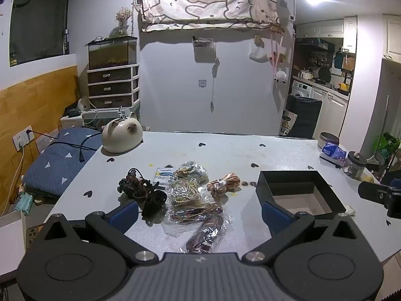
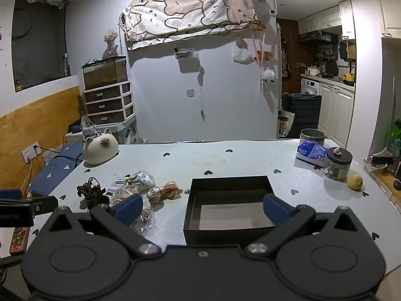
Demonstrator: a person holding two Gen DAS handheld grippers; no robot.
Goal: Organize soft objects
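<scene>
Ideally the wide-open left gripper (image 1: 199,215) pinches one clear-wrapped hair-tie bundle (image 1: 204,233) lower centre; the right gripper (image 2: 201,207), also spread, hovers over the black square box (image 2: 226,233).

On the desk (image 1: 225,150) I count one black box (image 1: 298,193), one cat-shaped pot (image 1: 122,136), one pink scrunchie (image 1: 223,184), one dark bundle of hair ties (image 1: 140,192), about four clear bags (image 1: 186,193) of bands, one glass jar (image 2: 338,163) and one lemon (image 2: 355,181).

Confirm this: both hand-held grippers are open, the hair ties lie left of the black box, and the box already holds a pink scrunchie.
Not quite. The black box is empty in the right wrist view; the pink scrunchie lies on the table beside it. The rest holds.
</scene>
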